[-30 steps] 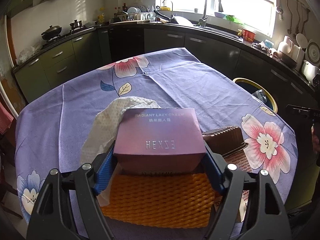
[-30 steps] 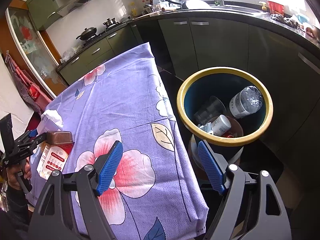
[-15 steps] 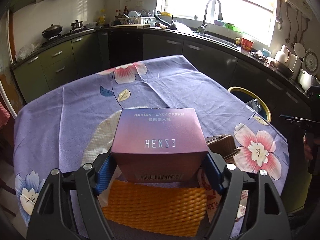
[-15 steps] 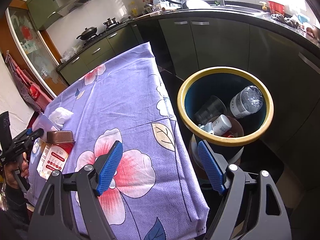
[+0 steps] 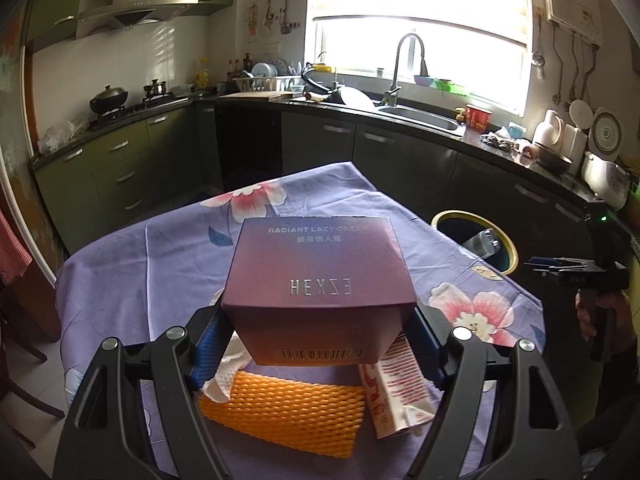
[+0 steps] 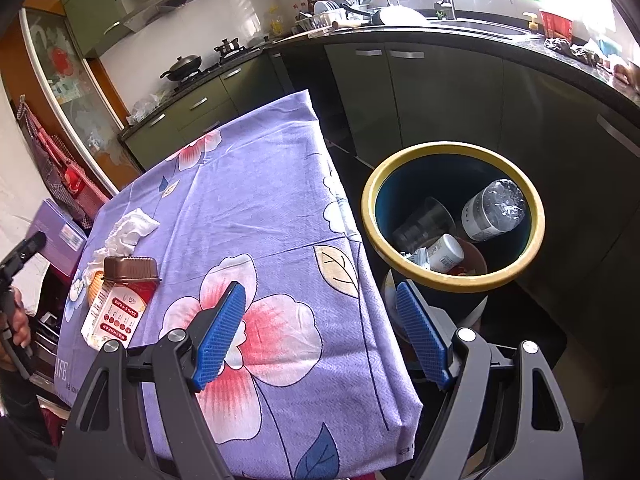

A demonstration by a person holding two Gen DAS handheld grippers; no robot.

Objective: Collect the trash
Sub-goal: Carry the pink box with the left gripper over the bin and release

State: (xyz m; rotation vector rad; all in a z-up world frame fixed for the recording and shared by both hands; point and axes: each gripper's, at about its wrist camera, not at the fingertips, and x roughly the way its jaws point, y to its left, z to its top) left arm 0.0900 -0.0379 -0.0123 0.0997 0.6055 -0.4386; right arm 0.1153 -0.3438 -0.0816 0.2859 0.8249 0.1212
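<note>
My left gripper [image 5: 316, 348] is shut on a purple HEXZE cream box [image 5: 318, 284] and holds it lifted above the table; the box also shows in the right wrist view [image 6: 60, 236]. Below it on the floral tablecloth [image 5: 160, 264] lie an orange foam net [image 5: 280, 412], a crumpled white tissue [image 6: 128, 228] and a red-and-white carton with a brown cap [image 6: 118, 300]. My right gripper [image 6: 320, 336] is open and empty, over the table's corner. The yellow-rimmed trash bin [image 6: 452, 280] stands on the floor beside the table and shows in the left wrist view [image 5: 508, 252].
The bin holds a plastic bottle [image 6: 492, 210], a clear cup [image 6: 424, 224] and a small white jar [image 6: 444, 254]. Dark kitchen cabinets [image 6: 440, 92] run behind the bin and table. A sink [image 5: 420, 116] sits under the window.
My left gripper has lifted the purple box up off the table; the tissue, net and carton stay below. The right gripper has not moved.
</note>
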